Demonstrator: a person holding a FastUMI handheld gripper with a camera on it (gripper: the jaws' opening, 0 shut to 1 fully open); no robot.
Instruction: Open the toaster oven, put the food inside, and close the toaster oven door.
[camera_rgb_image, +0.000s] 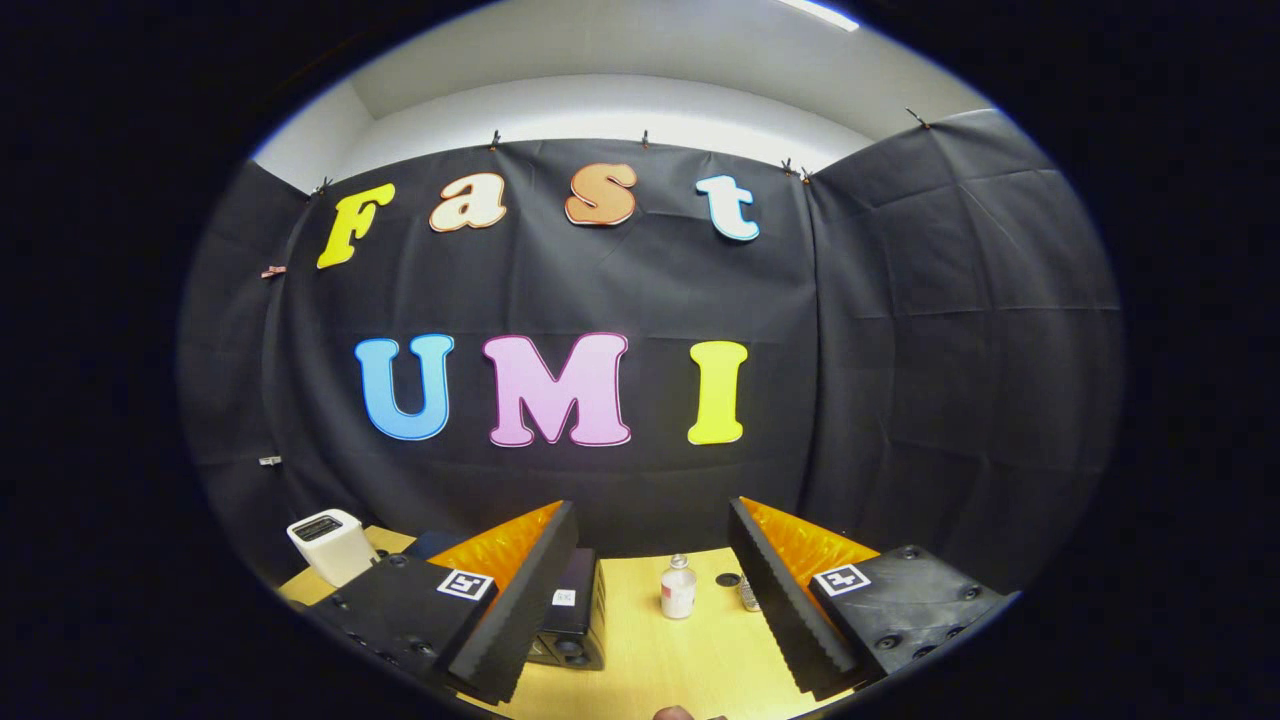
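My gripper (652, 512) is open, its fingers spread wide with nothing between them, and it is tilted up toward the booth's black wall. A black box-shaped appliance (578, 612), which looks like the toaster oven, stands on the wooden table (650, 660). It sits just behind my left finger (520, 590), which hides part of it. I cannot tell how its door stands. A small brownish thing (674, 713) peeks in at the table's near edge, too cut off to identify.
A white box-shaped appliance (333, 545) stands at the table's far left. A small clear bottle with a white label (678, 588) stands between the fingers, farther back. A dark cap (728, 579) and a small metallic object (748, 593) lie beside the right finger.
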